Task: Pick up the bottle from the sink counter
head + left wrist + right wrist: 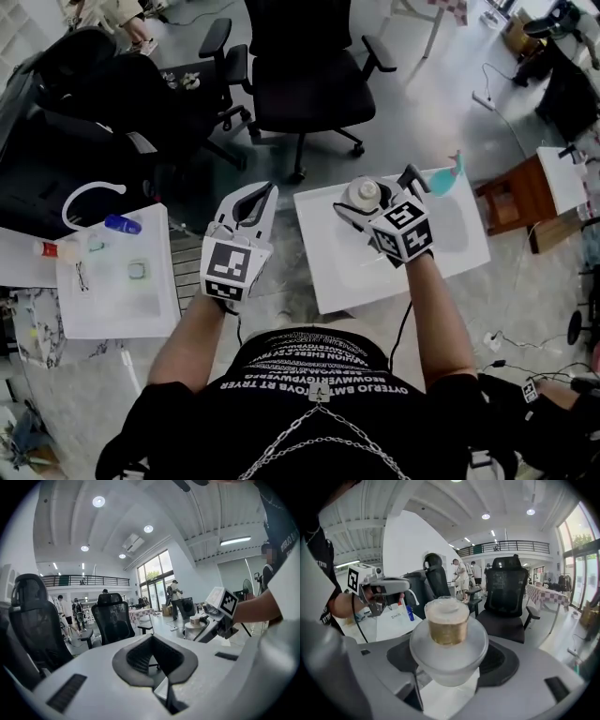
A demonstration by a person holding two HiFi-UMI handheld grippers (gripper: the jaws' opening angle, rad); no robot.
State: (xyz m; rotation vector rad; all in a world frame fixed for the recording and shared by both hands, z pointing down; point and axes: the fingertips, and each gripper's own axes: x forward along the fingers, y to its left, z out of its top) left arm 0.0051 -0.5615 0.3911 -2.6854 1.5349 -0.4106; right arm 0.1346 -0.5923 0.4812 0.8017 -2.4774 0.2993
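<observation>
My right gripper (375, 195) is shut on a frosted plastic bottle (364, 195) and holds it over the white table (450, 246). In the right gripper view the bottle (447, 641) fills the space between the jaws, with its gold neck and wrapped cap pointing up. My left gripper (255, 200) is raised between the sink counter (167, 281) and the table, its jaws together with nothing between them. The left gripper view shows the bottle (191, 630) in the right gripper at the right.
A curved white faucet (90, 195) and a small blue bottle (122, 223) sit at the back of the sink counter. A teal object (452, 173) lies at the table's far edge. A black office chair (300, 66) stands beyond, and a wooden stool (511, 197) is to the right.
</observation>
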